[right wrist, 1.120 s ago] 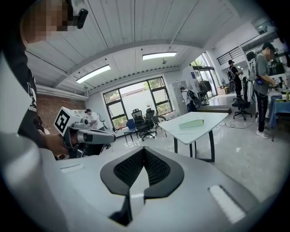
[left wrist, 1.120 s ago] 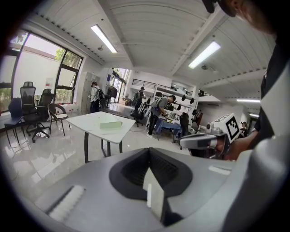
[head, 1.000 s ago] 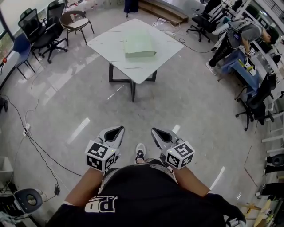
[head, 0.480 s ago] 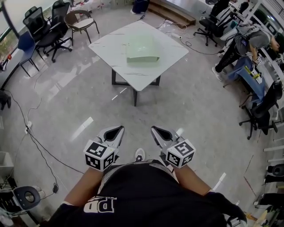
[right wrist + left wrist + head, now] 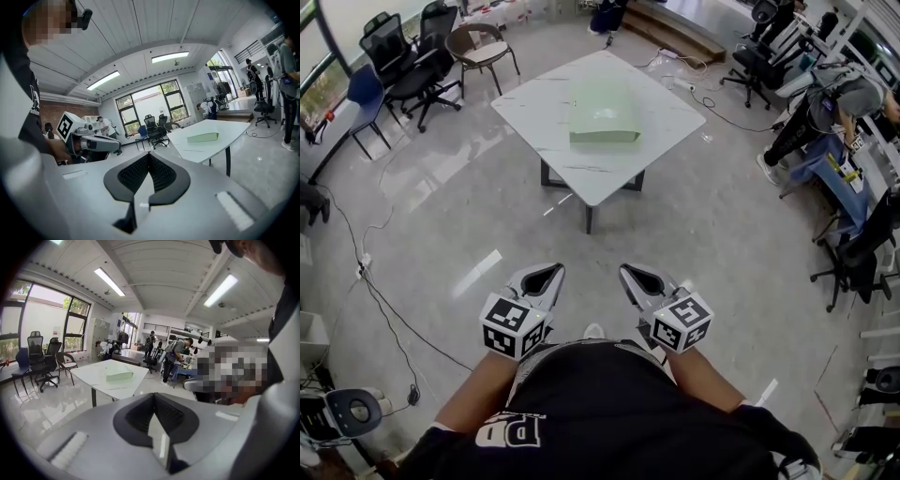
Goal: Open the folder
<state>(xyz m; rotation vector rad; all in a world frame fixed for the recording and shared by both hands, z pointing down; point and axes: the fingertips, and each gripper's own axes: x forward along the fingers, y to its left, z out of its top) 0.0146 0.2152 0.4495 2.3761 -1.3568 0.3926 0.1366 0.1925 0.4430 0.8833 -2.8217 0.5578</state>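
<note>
Pale green flat folder [image 5: 604,114] lay closed on white square tabletop [image 5: 539,98], well apart from left gripper [image 5: 546,274] and right gripper [image 5: 630,276]. Fingers of both were pressed together, empty. Risk: unpinned folder could slide.

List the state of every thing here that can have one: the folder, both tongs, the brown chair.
Pale green flat folder: closed, lying on the white square table.
Left tongs: shut, empty, far from the table.
Right tongs: shut, empty.
Brown round-backed chair: unoccupied.

Glossy grey floor [image 5: 712,244], white table [image 5: 534,103], black office chairs [image 5: 394,58]
</note>
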